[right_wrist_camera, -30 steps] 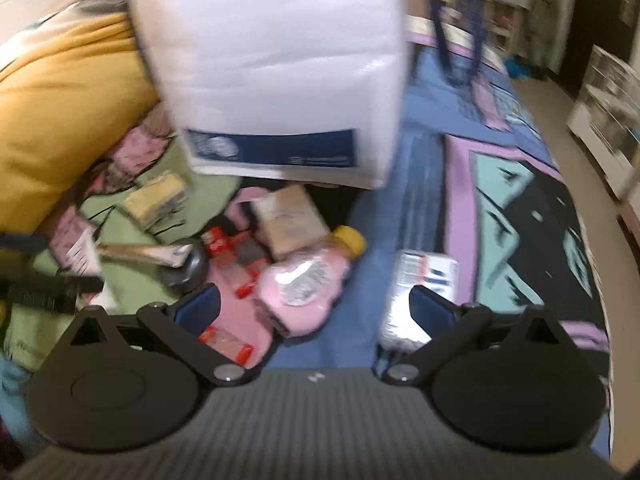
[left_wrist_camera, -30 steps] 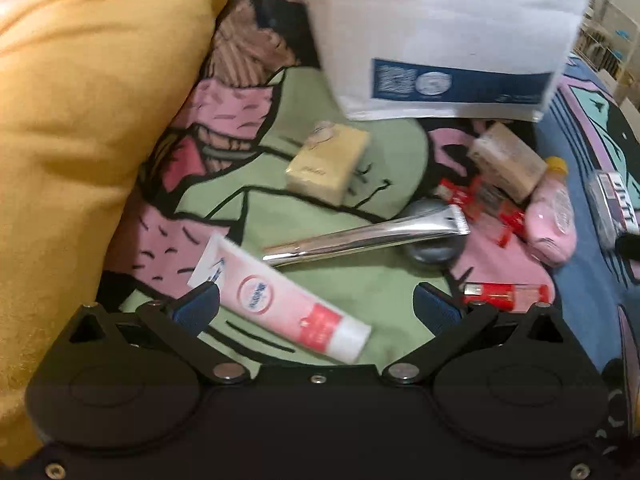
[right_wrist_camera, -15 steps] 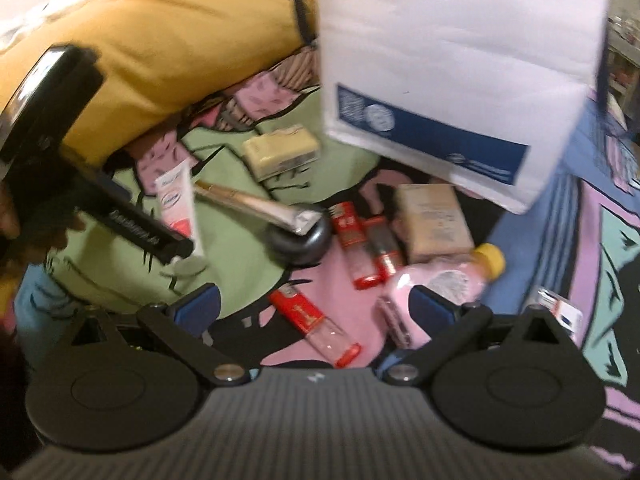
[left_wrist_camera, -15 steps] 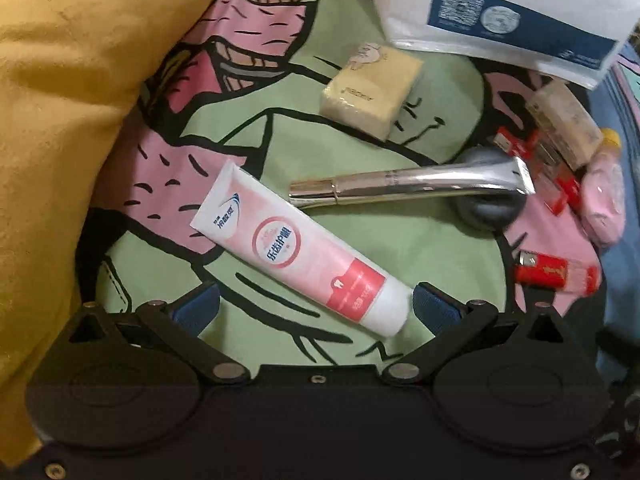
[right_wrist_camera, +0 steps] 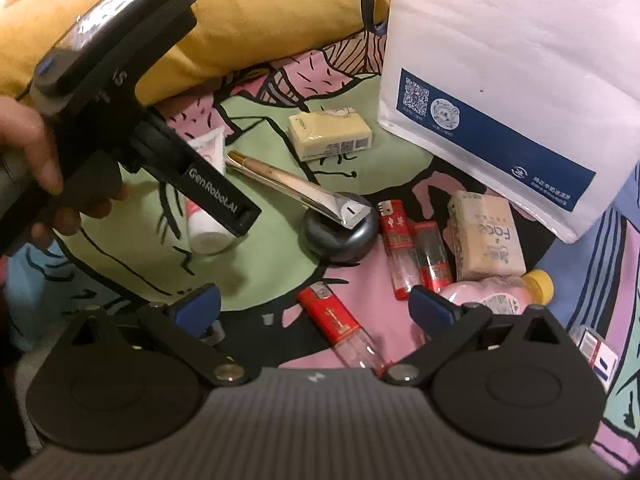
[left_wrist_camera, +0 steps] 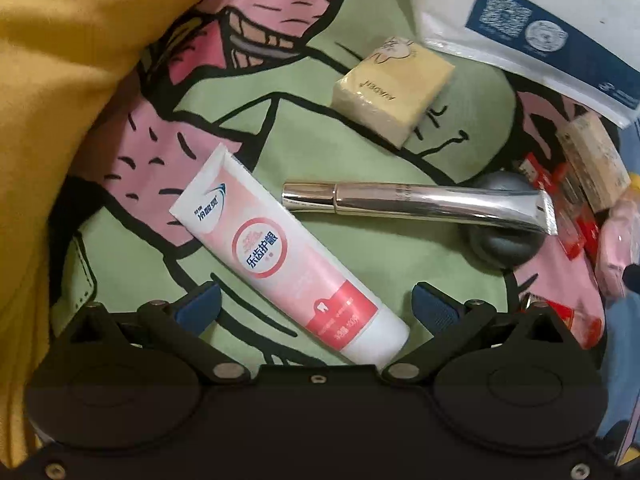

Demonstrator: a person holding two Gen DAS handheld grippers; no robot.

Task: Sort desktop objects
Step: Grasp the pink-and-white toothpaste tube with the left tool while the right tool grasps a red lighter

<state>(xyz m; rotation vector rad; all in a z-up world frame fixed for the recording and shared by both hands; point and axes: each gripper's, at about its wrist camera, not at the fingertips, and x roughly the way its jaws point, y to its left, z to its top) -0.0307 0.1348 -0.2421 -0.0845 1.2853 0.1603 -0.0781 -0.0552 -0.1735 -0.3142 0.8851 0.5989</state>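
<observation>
My left gripper (left_wrist_camera: 316, 308) is open, its fingers on either side of the capped end of a pink and white toothpaste tube (left_wrist_camera: 280, 256) that lies on the patterned cloth. Beyond it a silver tube (left_wrist_camera: 416, 204) rests with one end on a dark round case (left_wrist_camera: 504, 244), and a yellow tissue pack (left_wrist_camera: 392, 90) lies farther back. In the right wrist view my right gripper (right_wrist_camera: 316, 308) is open above a red lighter (right_wrist_camera: 340, 328). There the left gripper (right_wrist_camera: 224, 204), held by a hand (right_wrist_camera: 28, 148), hovers over the toothpaste tube (right_wrist_camera: 208, 220).
A white paper bag (right_wrist_camera: 516, 80) with a blue band stands at the back right. Two more red lighters (right_wrist_camera: 416, 248), a beige tissue pack (right_wrist_camera: 486, 236), a pink bottle (right_wrist_camera: 500, 296) and a small box (right_wrist_camera: 596, 352) lie to the right. A yellow cushion (left_wrist_camera: 68, 80) bounds the left.
My left gripper moved forward and down until the toothpaste tube's cap end lies between its fingers. My right gripper swung left and closer, bringing the lighters and the left gripper into view.
</observation>
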